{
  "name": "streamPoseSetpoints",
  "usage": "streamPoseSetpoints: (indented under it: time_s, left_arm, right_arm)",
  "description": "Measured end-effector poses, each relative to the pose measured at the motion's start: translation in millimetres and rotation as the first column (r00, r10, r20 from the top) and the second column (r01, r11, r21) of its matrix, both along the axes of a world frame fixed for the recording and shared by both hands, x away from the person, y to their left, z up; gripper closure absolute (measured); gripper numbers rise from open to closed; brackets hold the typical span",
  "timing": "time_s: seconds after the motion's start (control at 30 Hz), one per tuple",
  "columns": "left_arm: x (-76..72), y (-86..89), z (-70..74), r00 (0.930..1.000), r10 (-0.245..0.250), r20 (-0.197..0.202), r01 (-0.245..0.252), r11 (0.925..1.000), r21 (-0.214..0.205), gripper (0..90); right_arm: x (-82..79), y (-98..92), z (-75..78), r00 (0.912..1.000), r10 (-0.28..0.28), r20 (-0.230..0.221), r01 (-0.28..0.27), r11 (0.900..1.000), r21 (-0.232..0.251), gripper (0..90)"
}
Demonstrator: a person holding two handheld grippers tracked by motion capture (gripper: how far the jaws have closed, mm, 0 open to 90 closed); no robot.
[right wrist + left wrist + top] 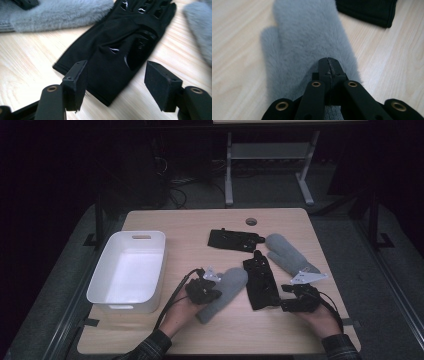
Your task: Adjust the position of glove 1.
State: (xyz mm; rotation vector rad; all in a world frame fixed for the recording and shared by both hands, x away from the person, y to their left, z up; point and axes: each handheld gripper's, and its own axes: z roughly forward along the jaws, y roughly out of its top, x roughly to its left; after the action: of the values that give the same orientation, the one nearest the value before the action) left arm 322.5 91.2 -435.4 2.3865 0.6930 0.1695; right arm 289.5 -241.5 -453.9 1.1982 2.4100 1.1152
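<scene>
A grey furry mitten [227, 287] [307, 37] lies near the table's front, thumb to the left in the left gripper view. My left gripper [212, 295] [329, 67] is shut, its tips down on the mitten's fur; whether any fur is pinched I cannot tell. A black glove [261, 282] [120, 45] lies just right of the mitten. My right gripper [282, 306] [117, 75] stands open at the glove's cuff end, one jaw on each side of the cuff and neither pressing on it.
A second black glove [235, 240] and a second grey mitten [285, 252] [200, 30] lie farther back on the wooden table [175, 225]. A white bin [127, 270] stands at the left. A round hole [251, 221] sits near the table's far edge.
</scene>
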Motion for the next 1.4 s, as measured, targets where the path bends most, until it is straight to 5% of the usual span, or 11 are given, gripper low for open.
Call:
streamPoseSetpoints:
  time_s: [0.13, 0.27, 0.3, 0.5, 1.03, 1.17, 1.23, 1.27, 1.3, 1.4]
  left_arm:
    - [3.4, 19.7, 12.0, 0.9963, 0.073, 0.045, -0.072, 0.9973, -0.015, 89.6]
    - [8.3, 35.4, 11.8, 0.9886, 0.144, 0.044, -0.143, 0.9894, -0.025, 89.5]
    - [10.3, 38.7, 7.9, 0.9825, 0.177, 0.059, -0.177, 0.9843, -0.005, 89.6]
    - [17.3, 37.5, -9.7, 0.9756, 0.213, 0.052, -0.217, 0.9725, 0.083, 89.5]
    - [-17.8, 51.9, -13.7, 0.9912, 0.116, -0.063, -0.111, 0.9912, 0.072, 89.5]
    - [-25.6, 51.4, -14.8, 0.9928, 0.088, -0.081, -0.084, 0.9948, 0.058, 89.5]
    - [-29.6, 49.9, -16.1, 0.9936, 0.067, -0.090, -0.063, 0.9968, 0.048, 89.5]
    - [-29.6, 49.9, -16.1, 0.9936, 0.067, -0.090, -0.063, 0.9968, 0.048, 89.5]
    - [-30.8, 48.4, -16.6, 0.9930, 0.060, -0.102, -0.056, 0.9977, 0.039, 89.5]
    - [-32.1, 47.1, -16.2, 0.9939, 0.048, -0.099, -0.044, 0.9983, 0.037, 89.5]
  right_arm:
    - [-3.8, -9.2, -0.7, 0.9999, -0.015, 0.004, 0.015, 0.9999, -0.006, 34.1]
    - [-6.4, -13.4, -1.6, 0.9998, -0.020, 0.006, 0.020, 0.9998, -0.006, 34.0]
    - [-8.4, -15.4, -2.4, 0.9997, -0.023, 0.006, 0.023, 0.9997, -0.011, 33.8]
    - [-12.5, -20.3, -6.1, 0.9993, -0.037, -0.007, 0.036, 0.9989, -0.028, 29.8]
    - [-13.2, -32.2, -9.7, 0.9966, -0.082, -0.010, 0.081, 0.9959, -0.040, 28.8]
    - [-14.7, -28.9, -6.3, 0.9980, -0.063, 0.003, 0.063, 0.9975, -0.031, 45.5]
    - [-14.8, -19.1, 1.8, 0.9995, -0.032, 0.001, 0.032, 0.9995, 0.002, 68.6]
    - [-14.8, -19.1, 1.8, 0.9995, -0.032, 0.001, 0.032, 0.9995, 0.002, 68.6]
    - [-12.9, -9.8, 5.7, 1.0000, -0.005, -0.004, 0.005, 0.9997, 0.026, 80.8]
    - [-9.5, 1.2, 6.7, 0.9995, 0.028, -0.015, -0.027, 0.9989, 0.039, 89.2]
